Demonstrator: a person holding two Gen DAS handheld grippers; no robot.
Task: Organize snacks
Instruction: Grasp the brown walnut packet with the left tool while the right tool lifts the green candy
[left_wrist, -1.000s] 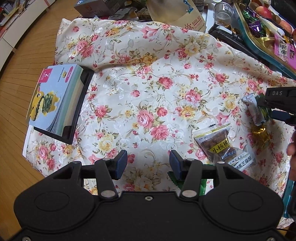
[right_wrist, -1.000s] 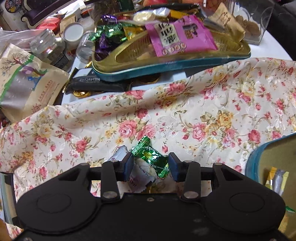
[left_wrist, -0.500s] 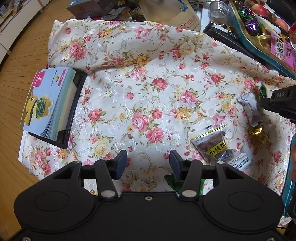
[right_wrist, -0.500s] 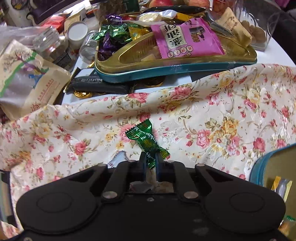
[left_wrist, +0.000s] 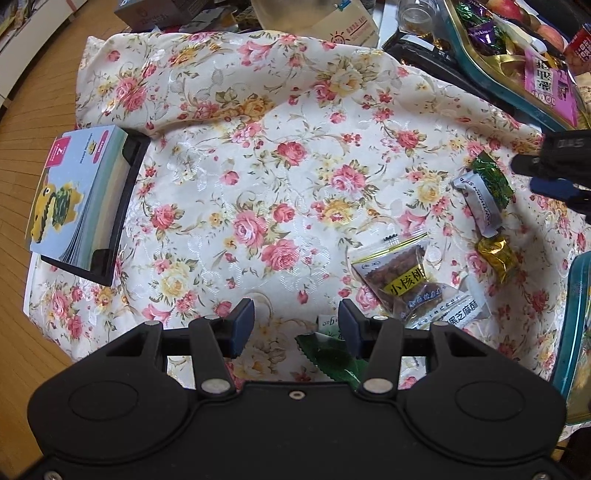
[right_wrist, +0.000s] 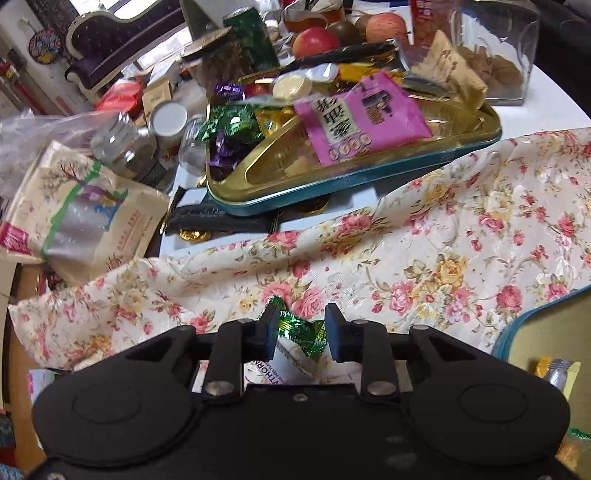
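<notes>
My right gripper (right_wrist: 301, 328) is open, its fingers on either side of a green foil candy (right_wrist: 299, 326) that lies on the floral cloth; the candy also shows in the left wrist view (left_wrist: 493, 179), next to a white wrapped bar (left_wrist: 480, 206). My left gripper (left_wrist: 295, 326) is open and empty, just above a green packet (left_wrist: 328, 356). A walnut snack pack (left_wrist: 402, 280), a white sesame packet (left_wrist: 456, 314) and a gold candy (left_wrist: 496, 254) lie to its right. A gold tin tray (right_wrist: 369, 166) full of snacks stands behind the cloth.
A book in a black holder (left_wrist: 81, 199) sits at the cloth's left edge. A second teal-rimmed tin (right_wrist: 546, 332) is at the right. A paper pouch (right_wrist: 77, 214), jars (right_wrist: 125, 147), apples (right_wrist: 317, 40) and a clear container (right_wrist: 495, 55) crowd the back.
My right gripper had shut on the green candy and lifted it; now it has opened and the candy lies between its fingers. The left gripper drifted slightly.
</notes>
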